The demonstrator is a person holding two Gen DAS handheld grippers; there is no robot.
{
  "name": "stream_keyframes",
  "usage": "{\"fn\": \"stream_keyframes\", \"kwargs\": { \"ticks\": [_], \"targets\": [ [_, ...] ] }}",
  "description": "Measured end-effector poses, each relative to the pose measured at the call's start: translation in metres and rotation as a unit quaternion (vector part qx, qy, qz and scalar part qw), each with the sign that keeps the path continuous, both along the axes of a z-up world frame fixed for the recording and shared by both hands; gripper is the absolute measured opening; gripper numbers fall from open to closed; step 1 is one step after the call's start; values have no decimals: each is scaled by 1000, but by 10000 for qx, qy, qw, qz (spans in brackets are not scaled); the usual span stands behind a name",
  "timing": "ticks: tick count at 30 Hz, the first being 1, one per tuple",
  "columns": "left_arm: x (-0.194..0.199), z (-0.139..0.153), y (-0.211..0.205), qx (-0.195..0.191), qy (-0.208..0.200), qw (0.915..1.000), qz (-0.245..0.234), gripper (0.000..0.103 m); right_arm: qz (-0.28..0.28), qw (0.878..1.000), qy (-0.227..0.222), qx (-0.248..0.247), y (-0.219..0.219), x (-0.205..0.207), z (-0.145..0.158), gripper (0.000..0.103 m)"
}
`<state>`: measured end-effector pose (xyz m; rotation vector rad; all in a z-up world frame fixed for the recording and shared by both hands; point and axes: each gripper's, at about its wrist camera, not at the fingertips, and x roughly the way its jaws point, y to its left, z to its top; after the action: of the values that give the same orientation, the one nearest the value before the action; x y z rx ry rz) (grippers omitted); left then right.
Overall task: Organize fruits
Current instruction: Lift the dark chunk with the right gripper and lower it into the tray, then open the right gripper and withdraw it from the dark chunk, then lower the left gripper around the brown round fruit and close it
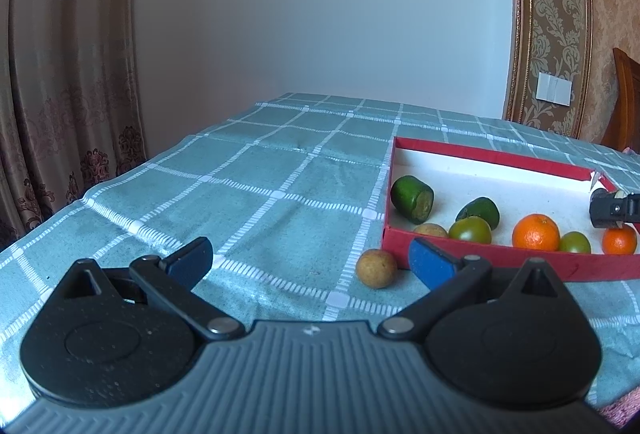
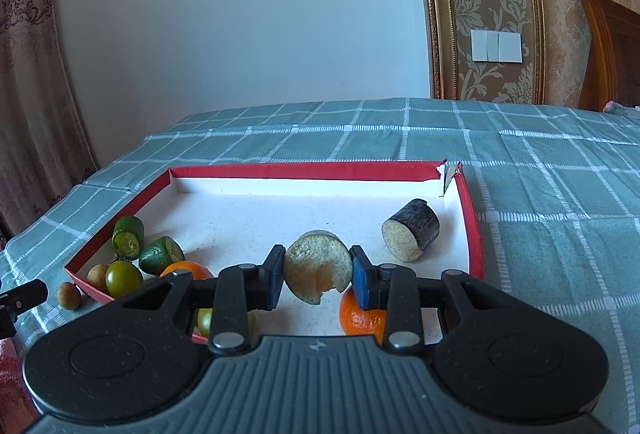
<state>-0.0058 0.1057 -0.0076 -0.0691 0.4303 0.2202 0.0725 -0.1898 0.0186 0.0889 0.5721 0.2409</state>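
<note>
Red box [image 2: 472, 230]: collecting tray on the checked worktop [image 2: 560, 193].
Right claw [image 2: 318, 274]: clamped on a dark-skinned fruit chunk [image 2: 316, 266] above the box floor, presumably for setting down.
Left claw [image 1: 310, 260]: wide apart, holding nothing, just beside the box, near a stray brown fruit [image 1: 376, 268] lying outside it.

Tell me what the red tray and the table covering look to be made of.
Red tray: probably cardboard, matte red outside with a white, slightly grainy lining; its far right corner is torn, showing pale ragged edges like paperboard.

Table covering: looks like woven cloth, dull teal with a white grid; it shows creases and drapes over the table edge. It could be coated fabric, which these views cannot settle.
</note>
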Motion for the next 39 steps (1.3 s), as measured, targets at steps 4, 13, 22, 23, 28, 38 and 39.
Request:
{"fn": "stream_keyframes", "kwargs": {
  "ticks": [4, 13, 22, 23, 28, 38, 39],
  "targets": [
    [0, 0, 0, 9, 23, 10000, 19, 103, -58, 9999, -23, 110, -5, 0, 1, 34],
    [0, 0, 1, -6, 66, 10000, 33, 103, -61, 9996, -171, 218, -10, -6, 7, 34],
    [0, -1, 0, 57, 45, 10000, 3, 103, -117, 9976, -444, 513, -40, -59, 19, 37],
    [-1, -1, -1, 61, 37, 10000, -13, 103, -128, 9973, -441, 579, -44, -65, 17, 40],
    [0, -1, -3, 149, 58, 9999, -58, 103, -219, 9954, -444, 819, -59, -99, 3, 42],
    [4, -2, -10, 282, 250, 9987, -351, 103, -557, 9839, -388, 1655, -87, -114, -15, 63],
    [5, -2, -10, 271, 261, 9984, -423, 103, -589, 9826, -382, 1720, -89, -114, -16, 63]
  ]
}}
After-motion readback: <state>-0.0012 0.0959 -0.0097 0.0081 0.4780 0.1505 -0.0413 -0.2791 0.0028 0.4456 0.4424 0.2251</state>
